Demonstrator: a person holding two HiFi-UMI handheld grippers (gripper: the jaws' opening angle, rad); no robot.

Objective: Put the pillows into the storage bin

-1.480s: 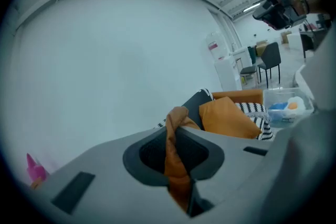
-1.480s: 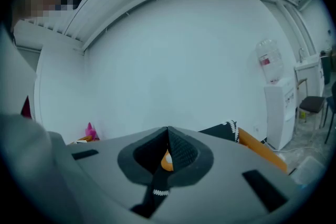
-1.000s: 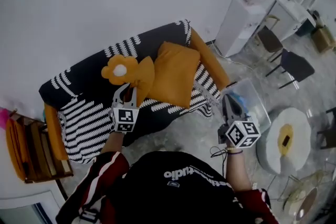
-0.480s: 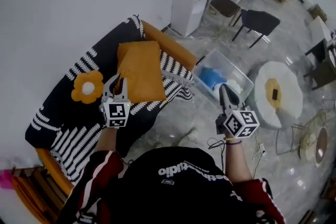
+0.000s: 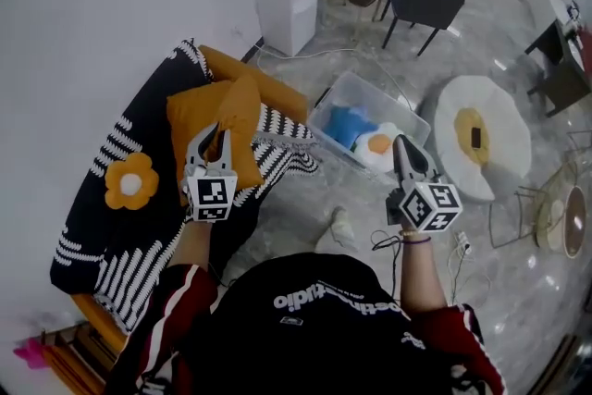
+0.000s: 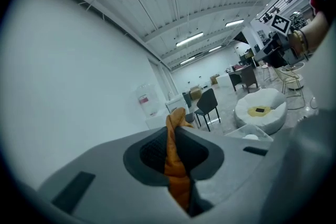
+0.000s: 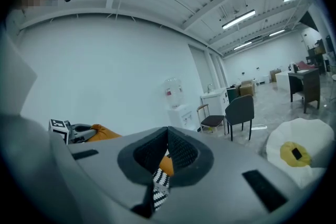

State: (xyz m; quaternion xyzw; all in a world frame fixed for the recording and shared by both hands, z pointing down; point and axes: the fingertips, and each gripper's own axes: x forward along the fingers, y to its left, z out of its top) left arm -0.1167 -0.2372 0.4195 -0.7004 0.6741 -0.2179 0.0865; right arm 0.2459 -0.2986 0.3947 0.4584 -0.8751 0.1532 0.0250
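1. Head view: my left tongs [image 5: 215,143] gripped the orange pillow [image 5: 208,111] by an edge, above the sofa's [image 5: 97,157] end by its orange arm. A flower pillow [image 5: 129,182] lay nearer the sofa's other end. The clear storage bin [image 5: 335,102] stood on the floor [image 5: 305,217] just beside that arm, with a blue pillow [image 5: 349,125] and an egg pillow [image 5: 377,144] inside. My right tongs [image 5: 401,148] hung near the bin's near edge.
2. Left gripper view: the left tongs [image 6: 174,136] were narrow, clamped on a fold of the orange pillow [image 6: 178,181].
3. Right gripper view: the right tongs [image 7: 167,147] were pressed together, holding nothing.
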